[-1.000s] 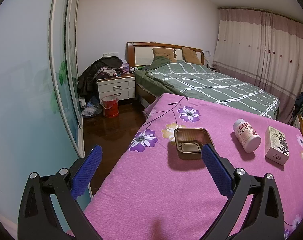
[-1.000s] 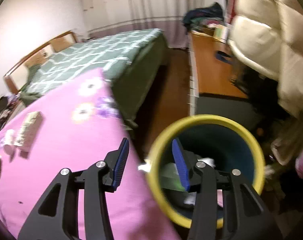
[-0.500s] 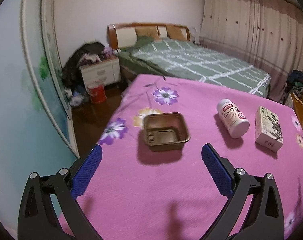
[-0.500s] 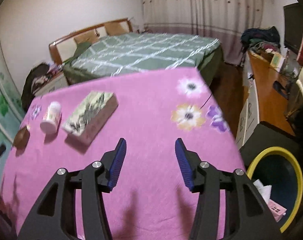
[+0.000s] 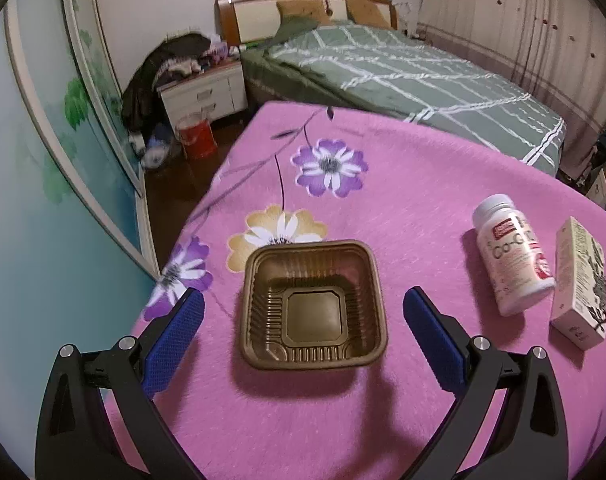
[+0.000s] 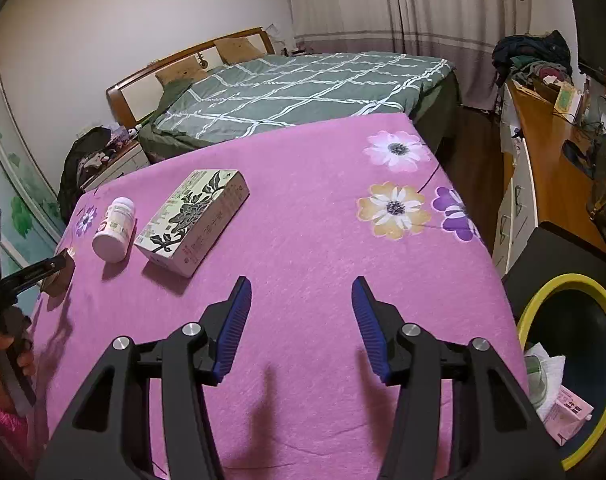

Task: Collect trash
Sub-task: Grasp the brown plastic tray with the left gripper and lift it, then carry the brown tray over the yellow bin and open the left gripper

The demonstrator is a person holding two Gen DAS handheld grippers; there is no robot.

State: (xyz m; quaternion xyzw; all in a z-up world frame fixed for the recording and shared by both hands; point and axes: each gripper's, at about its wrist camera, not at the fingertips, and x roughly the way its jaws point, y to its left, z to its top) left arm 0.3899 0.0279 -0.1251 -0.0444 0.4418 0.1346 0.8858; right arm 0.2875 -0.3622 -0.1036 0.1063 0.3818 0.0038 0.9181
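Note:
A brown plastic tray (image 5: 313, 304) lies empty on the pink flowered cloth (image 5: 383, 400). My left gripper (image 5: 303, 294) hangs over it, open wide, with one blue pad on each side of the tray and neither touching it. To the right lie a white pill bottle (image 5: 511, 256) and a printed carton (image 5: 581, 284), both on their sides. My right gripper (image 6: 301, 280) is open over bare cloth with nothing between its fingers. From there the bottle (image 6: 115, 228) and carton (image 6: 195, 220) lie far left. A yellow-rimmed bin (image 6: 571, 280) stands on the floor at the lower right.
The bin holds tissue and a pink carton (image 6: 567, 412). A green bed (image 5: 403, 76) runs behind the table. A nightstand (image 5: 203, 92) and a red bucket (image 5: 197, 136) stand at the back left. A wooden desk (image 6: 551, 140) lines the right wall. A hand (image 6: 3, 348) holds the left tool.
My left gripper has come forward and tipped down, so the tray now sits between its fingers. My right gripper swung from the bin to over the cloth, and its jaws widened a little.

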